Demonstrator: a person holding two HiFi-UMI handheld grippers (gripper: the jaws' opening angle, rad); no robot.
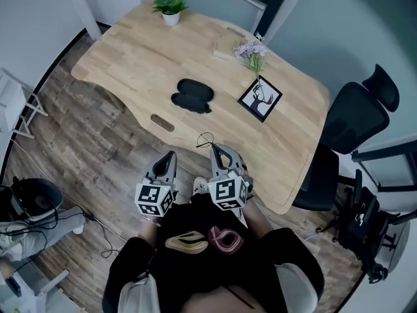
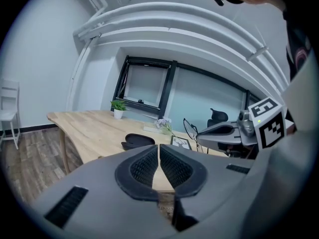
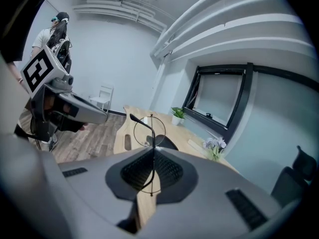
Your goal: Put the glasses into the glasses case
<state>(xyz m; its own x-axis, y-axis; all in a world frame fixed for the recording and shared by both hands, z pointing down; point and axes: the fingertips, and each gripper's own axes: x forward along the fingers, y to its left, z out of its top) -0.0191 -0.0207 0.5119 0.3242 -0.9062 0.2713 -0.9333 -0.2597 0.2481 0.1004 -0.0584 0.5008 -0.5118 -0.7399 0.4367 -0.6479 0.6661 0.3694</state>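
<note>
Holding the glasses (image 1: 206, 139) over the table's (image 1: 130, 64) near edge, the right gripper (image 1: 217, 150) pinches them; the left gripper's (image 1: 171, 156) jaws are pressed together, empty. The glasses stick out past the tips toward the open glasses case (image 1: 193, 95) mid-table, lens upright. The picture frame (image 1: 260, 98), flowers (image 1: 251, 52) and potted plant (image 1: 170, 8) stand apart from it.

A pale wooden table (image 1: 130, 64) stands on a grey plank floor (image 1: 78, 142), a black office chair (image 1: 355, 119) at its right. Beyond, a dark-framed window (image 2: 144, 88) breaks pale walls (image 2: 45, 59); a white chair (image 2: 7, 111) stands far left.
</note>
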